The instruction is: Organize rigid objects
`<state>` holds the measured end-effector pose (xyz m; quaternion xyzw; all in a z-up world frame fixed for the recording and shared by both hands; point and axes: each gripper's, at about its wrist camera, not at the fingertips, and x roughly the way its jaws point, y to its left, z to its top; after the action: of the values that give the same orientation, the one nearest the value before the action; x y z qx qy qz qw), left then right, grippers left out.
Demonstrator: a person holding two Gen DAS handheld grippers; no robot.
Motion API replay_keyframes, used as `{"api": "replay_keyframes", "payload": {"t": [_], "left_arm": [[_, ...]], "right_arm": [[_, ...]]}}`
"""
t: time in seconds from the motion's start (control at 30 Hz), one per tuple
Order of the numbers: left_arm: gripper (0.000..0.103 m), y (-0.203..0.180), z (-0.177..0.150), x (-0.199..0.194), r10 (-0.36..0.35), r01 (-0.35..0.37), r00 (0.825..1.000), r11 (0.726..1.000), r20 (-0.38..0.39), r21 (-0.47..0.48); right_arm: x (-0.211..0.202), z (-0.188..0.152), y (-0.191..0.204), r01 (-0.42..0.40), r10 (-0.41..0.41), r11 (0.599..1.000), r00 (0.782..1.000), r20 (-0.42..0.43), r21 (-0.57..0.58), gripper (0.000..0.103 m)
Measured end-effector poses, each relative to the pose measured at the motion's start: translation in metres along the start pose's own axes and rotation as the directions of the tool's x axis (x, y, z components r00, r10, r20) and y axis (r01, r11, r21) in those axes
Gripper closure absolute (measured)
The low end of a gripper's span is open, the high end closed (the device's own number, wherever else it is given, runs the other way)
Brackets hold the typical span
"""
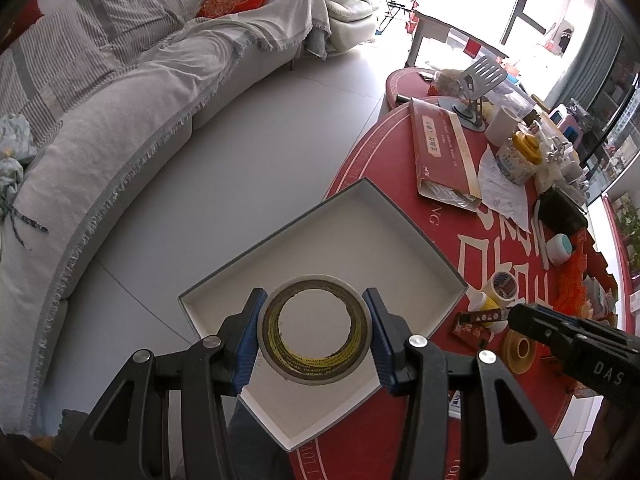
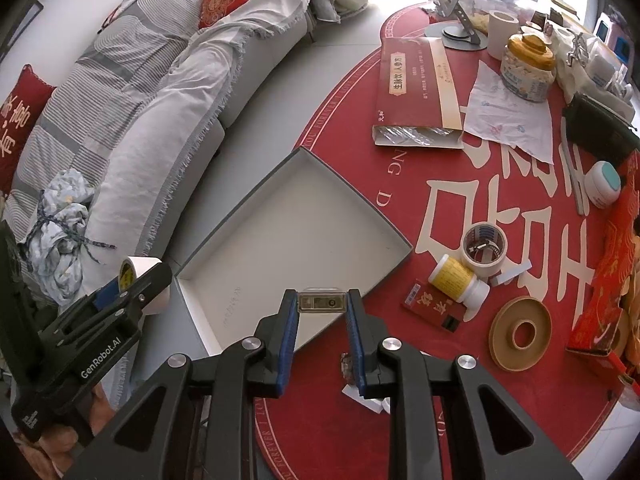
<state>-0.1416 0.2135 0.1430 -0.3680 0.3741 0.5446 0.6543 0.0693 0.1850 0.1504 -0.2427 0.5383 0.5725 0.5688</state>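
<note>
My left gripper is shut on a roll of tape with yellow print and holds it above the near part of the shallow grey box. In the right wrist view the left gripper shows at the box's left corner with the roll of tape. My right gripper is shut on a small clear rectangular case over the near edge of the grey box. The box is empty inside.
The red tablecloth bears a white tape roll, a yellow-labelled white bottle, a red pack, a tan ring, a long red carton and a jar. A grey sofa stands left.
</note>
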Motion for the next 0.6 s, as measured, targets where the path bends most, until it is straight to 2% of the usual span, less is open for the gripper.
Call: {"api": "replay_keyframes", "payload": {"t": [0.4, 0.6], "left_arm": [[0.051, 0.009, 0.002, 0.008, 0.015, -0.015, 1.0, 1.0, -0.013, -0.02], [0.051, 0.012, -0.003, 0.018, 0.057, -0.057, 0.998, 0.998, -0.018, -0.023]], "right_arm": [[0.009, 0.001, -0.003, -0.008, 0.008, 1.0, 1.0, -0.018, 0.002, 0.078], [0.016, 0.002, -0.007, -0.004, 0.004, 1.0, 1.0, -0.021, 0.013, 0.078]]}}
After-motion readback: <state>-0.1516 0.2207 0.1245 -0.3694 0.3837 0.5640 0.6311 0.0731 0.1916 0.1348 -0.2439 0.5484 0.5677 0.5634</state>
